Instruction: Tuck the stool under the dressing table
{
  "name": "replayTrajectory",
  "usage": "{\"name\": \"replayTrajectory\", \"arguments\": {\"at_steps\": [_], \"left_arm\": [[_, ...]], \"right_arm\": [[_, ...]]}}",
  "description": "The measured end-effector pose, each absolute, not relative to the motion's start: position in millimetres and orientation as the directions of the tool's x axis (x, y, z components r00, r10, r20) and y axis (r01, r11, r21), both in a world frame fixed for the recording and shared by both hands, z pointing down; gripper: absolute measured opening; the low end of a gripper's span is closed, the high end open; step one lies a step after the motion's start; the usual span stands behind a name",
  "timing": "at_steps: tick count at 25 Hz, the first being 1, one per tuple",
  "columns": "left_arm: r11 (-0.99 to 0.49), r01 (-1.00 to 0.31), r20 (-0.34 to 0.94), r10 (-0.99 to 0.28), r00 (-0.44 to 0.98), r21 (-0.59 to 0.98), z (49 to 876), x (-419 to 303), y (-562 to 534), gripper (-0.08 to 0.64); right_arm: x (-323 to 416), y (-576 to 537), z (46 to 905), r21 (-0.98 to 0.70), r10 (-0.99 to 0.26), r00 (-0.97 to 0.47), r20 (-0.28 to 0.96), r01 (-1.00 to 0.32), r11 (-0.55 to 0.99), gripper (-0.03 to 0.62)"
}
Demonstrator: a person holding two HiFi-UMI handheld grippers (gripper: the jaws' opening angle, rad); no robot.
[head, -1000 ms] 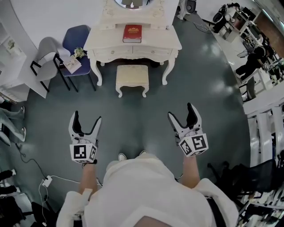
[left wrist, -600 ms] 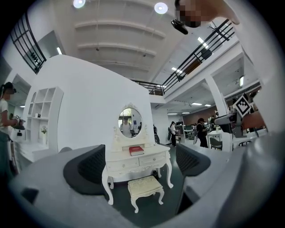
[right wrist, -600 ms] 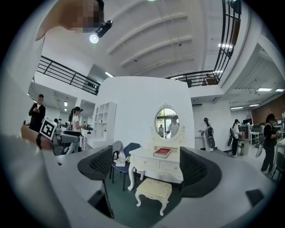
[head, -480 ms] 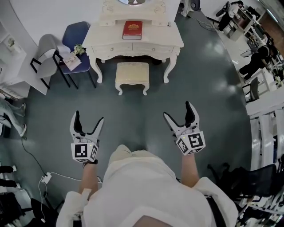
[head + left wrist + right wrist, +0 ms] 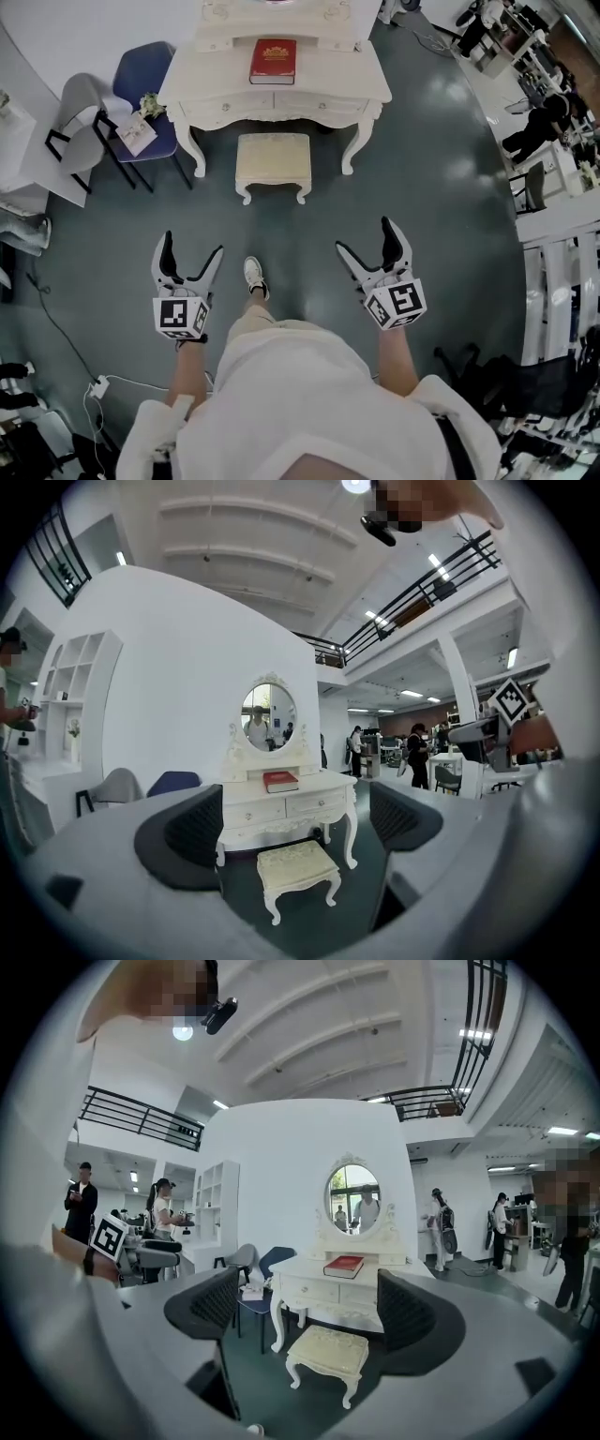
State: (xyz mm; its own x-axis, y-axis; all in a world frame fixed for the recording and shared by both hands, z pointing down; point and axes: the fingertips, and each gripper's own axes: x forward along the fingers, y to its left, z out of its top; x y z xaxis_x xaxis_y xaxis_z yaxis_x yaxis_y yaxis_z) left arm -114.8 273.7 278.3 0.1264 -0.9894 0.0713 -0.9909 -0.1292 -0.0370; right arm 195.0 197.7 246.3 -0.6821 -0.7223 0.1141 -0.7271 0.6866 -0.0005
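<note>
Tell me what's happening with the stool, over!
Left gripper, right gripper: jaws open, empty. Stool out in front of dressing table, not yet tucked. Nothing between stool and table.

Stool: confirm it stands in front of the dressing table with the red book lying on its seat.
Wrong on the book. The stool stands in front of the dressing table, but the red book lies on the tabletop, as the head view shows.
</note>
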Motion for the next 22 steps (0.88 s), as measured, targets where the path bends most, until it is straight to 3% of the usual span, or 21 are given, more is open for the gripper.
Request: {"name": "replayTrajectory", "arguments": {"at_steps": [13, 22], "left_arm": [[-0.305, -0.952, 0.096, -0.948, 0.303, -0.003, 284, -199, 60, 0.475], [-0.367, -0.929, 0.120, -0.921, 0.371, 0.059, 305, -192, -7, 0.465]], "right_arm": [[61, 6, 225, 0.058, -0.743, -0.647, 0.174, -0.746, 0.663, 0.449], [57, -41, 241, 0.057, -0.766, -0.599, 0.236, -0.778, 0.626, 0.449]]}}
